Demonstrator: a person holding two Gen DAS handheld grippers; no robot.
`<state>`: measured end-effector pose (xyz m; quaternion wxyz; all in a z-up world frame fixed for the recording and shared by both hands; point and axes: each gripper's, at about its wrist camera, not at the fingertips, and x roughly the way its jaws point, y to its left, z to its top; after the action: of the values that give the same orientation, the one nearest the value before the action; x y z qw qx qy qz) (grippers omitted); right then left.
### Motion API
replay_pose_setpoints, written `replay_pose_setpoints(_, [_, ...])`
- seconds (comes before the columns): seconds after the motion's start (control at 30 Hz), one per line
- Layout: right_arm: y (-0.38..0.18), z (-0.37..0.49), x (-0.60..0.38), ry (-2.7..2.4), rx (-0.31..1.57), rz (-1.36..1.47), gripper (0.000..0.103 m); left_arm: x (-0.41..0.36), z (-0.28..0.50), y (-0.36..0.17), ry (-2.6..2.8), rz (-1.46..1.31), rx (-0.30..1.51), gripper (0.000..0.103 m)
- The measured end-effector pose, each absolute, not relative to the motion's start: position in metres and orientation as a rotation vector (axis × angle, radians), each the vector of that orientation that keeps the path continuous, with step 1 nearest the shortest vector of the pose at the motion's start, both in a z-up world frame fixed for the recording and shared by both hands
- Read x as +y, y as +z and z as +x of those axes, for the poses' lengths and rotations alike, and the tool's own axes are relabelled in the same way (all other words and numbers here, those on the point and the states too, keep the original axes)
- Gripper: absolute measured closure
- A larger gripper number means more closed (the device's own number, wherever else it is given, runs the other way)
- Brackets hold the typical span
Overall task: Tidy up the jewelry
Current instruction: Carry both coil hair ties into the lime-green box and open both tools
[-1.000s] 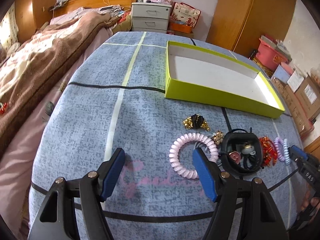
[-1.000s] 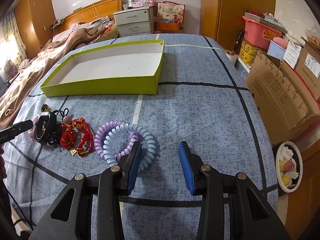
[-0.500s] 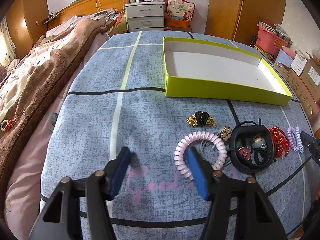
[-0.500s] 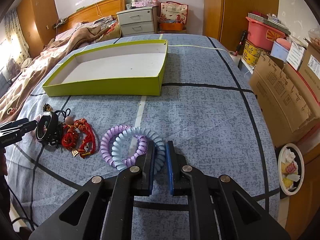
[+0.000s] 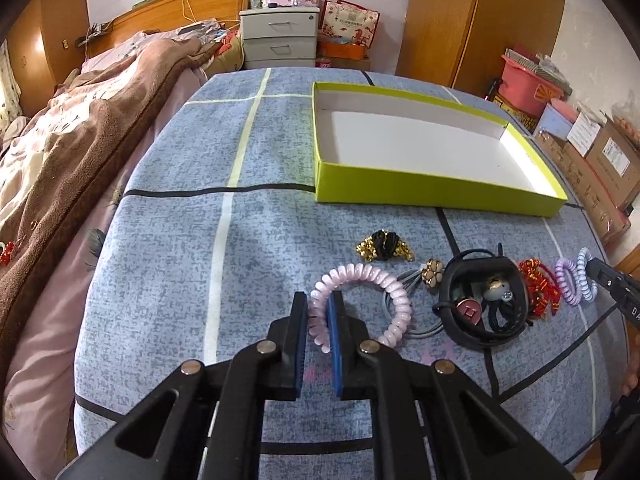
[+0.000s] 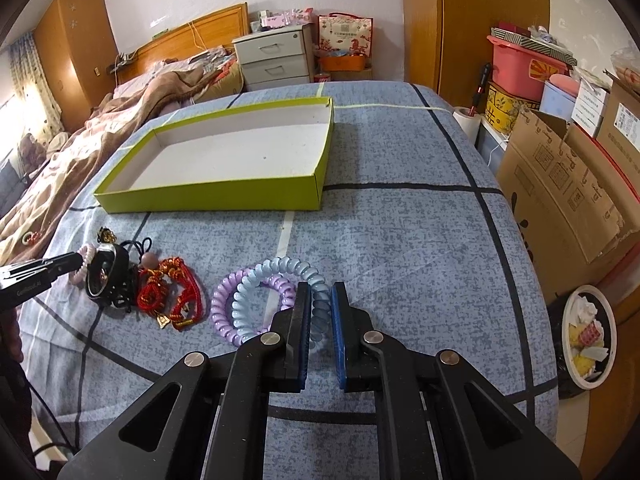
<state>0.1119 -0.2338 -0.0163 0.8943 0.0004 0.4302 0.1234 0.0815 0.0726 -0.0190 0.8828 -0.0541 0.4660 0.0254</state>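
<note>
My left tongs [image 5: 318,312] pinched the near-left rim of the pink coil [image 5: 362,304]; my right tongs [image 6: 320,308] gripped the blue coil [image 6: 280,292], which overlapped the purple coil [image 6: 224,308]. Both lay on the bed [image 6: 400,220], near the green box [image 5: 420,188].

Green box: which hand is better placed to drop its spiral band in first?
Probably the right. The right gripper pinches the blue spiral band, the left gripper the pink spiral band; the green box looks slightly nearer the right.
</note>
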Motion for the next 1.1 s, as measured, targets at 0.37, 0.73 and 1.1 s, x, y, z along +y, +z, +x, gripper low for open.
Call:
replay_pose_setpoints(0.37, [0.002, 0.111, -0.229, 0.271, 0.845, 0.011, 0.093, 0.081, 0.079, -0.001, 0.038, -0.157, 0.919, 0.092])
replay_pose_setpoints(0.73, [0.030, 0.145, -0.215, 0.294, 0.804, 0.000, 0.093, 0.078, 0.113, 0.031, -0.028, -0.168, 0.854, 0.092])
replay_pose_setpoints(1.1, [0.026, 0.213, -0.197, 0.303, 0.838, -0.024, 0.093, 0.074, 0.178, 0.026, -0.041, -0.178, 0.878, 0.092])
